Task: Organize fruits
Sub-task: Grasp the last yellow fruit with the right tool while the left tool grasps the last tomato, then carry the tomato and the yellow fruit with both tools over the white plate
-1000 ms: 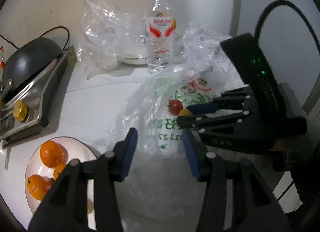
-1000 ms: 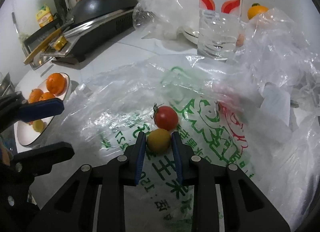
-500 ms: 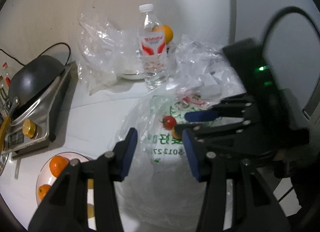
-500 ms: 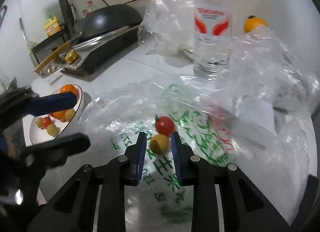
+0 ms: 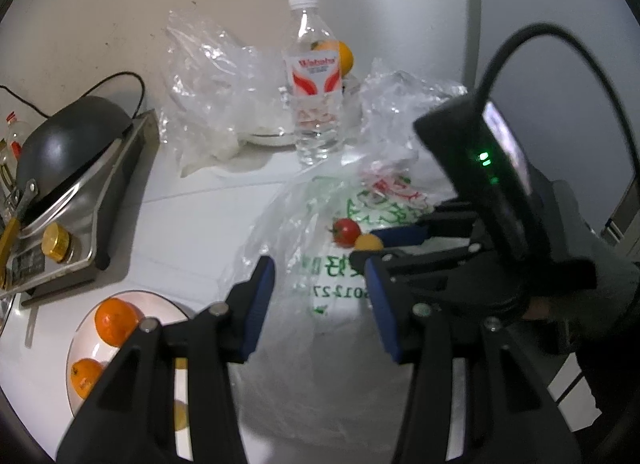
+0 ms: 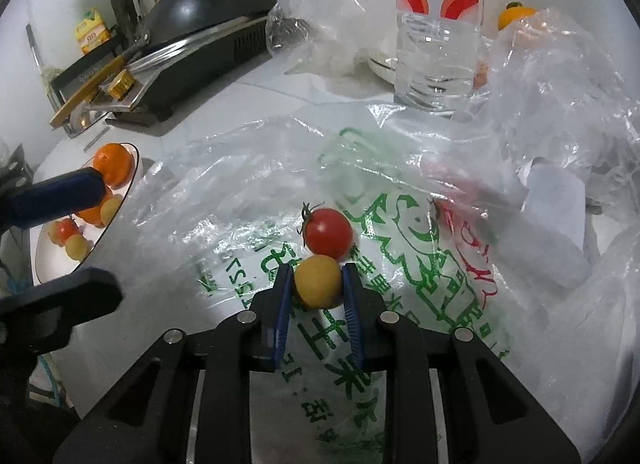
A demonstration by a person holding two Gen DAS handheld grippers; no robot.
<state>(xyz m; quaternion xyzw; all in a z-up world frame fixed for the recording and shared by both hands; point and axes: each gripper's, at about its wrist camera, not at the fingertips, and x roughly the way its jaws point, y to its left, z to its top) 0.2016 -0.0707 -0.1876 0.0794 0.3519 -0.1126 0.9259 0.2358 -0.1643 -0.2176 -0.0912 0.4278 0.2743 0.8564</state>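
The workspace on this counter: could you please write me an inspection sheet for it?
Surface: white counter, partly under a printed plastic bag.
Job's things: yellow cherry tomato and red cherry tomato touching on the bag; white plate holds oranges and small tomatoes.
Clutter: water bottle, crumpled clear bags, another orange behind.
Grippers: right hand-held gripper shut on the yellow tomato; left hand-held gripper open, empty.
Cables: black cable on the right gripper; cord behind the cooker.
Surroundings: black wok on a cooker, white wall.
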